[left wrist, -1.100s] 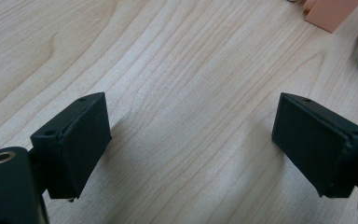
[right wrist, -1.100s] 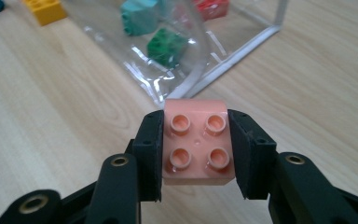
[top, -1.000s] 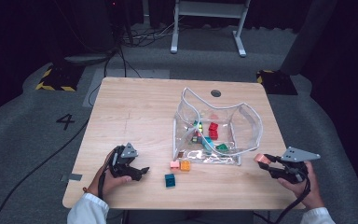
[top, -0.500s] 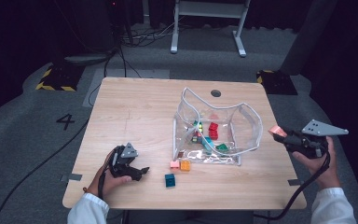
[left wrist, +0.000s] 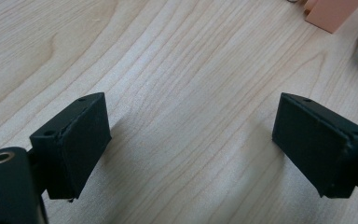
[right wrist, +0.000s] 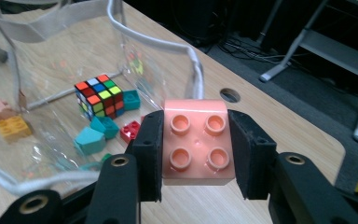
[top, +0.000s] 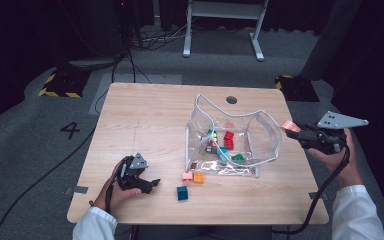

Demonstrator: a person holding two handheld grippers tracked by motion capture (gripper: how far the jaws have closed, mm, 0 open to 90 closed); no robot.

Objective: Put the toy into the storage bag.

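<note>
1. The high view shows a pale wooden desk with a person's two white-sleeved forearms coming in from the bottom edge.
2. The right hand-held gripper is held up off the desk at its right edge, beside the right wall of a clear plastic container. Its jaws are clamped on a pink toy brick.
3. The right gripper view shows that brick close up: four round studs face the camera, and a black pad presses on each of its two sides.
4. That same view looks through the container's clear wall at a multicoloured puzzle cube, teal pieces and a red brick inside. In the high view these are small coloured specks, and the cube is hard to pick out.
5. The left hand-held gripper rests low on the desk near its front left corner. Its own view shows the jaws spread wide with bare wood grain between them.
6. In the high view, a teal brick, an orange brick and a small pink brick lie on the desk just outside the container's front wall.
7. The left gripper view cuts off two things at its top right: a peach-coloured corner and a blue studded edge. Which bricks they are cannot be told.
</note>
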